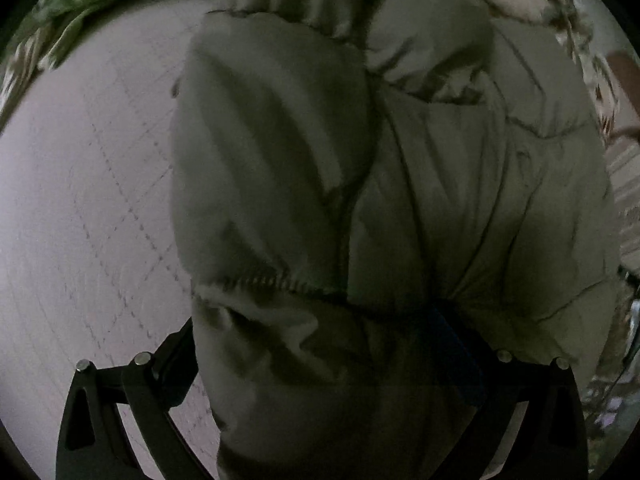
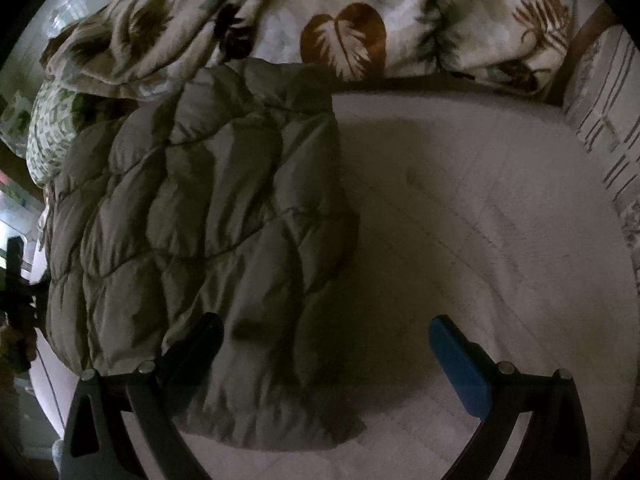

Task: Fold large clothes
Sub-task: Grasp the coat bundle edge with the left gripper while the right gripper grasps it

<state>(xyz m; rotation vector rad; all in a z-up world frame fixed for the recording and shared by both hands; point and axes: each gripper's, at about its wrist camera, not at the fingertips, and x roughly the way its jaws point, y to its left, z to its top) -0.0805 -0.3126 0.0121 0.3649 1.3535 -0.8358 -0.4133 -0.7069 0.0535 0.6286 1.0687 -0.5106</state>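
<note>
A grey-olive quilted puffer jacket point(image 2: 208, 216) lies partly folded on a pale quilted mattress point(image 2: 480, 220). In the left wrist view the jacket point(image 1: 360, 180) fills the frame and bulges between my left gripper's point(image 1: 320, 344) fingers, which are spread wide around a thick bundle of it; the blue pad point(image 1: 452, 344) is half buried in cloth. My right gripper point(image 2: 324, 340) is open, its fingers wide apart, hovering over the jacket's near edge. Its black finger point(image 2: 200, 344) lies over the cloth and its blue pad point(image 2: 456, 356) is over bare mattress.
A leaf-patterned blanket point(image 2: 344, 28) is heaped along the far side of the mattress. A green-patterned pillow point(image 2: 52, 136) lies at far left. A striped cushion point(image 2: 608, 112) and a wooden bed frame point(image 2: 580, 44) are at the right. The mattress point(image 1: 80, 200) stretches left of the jacket.
</note>
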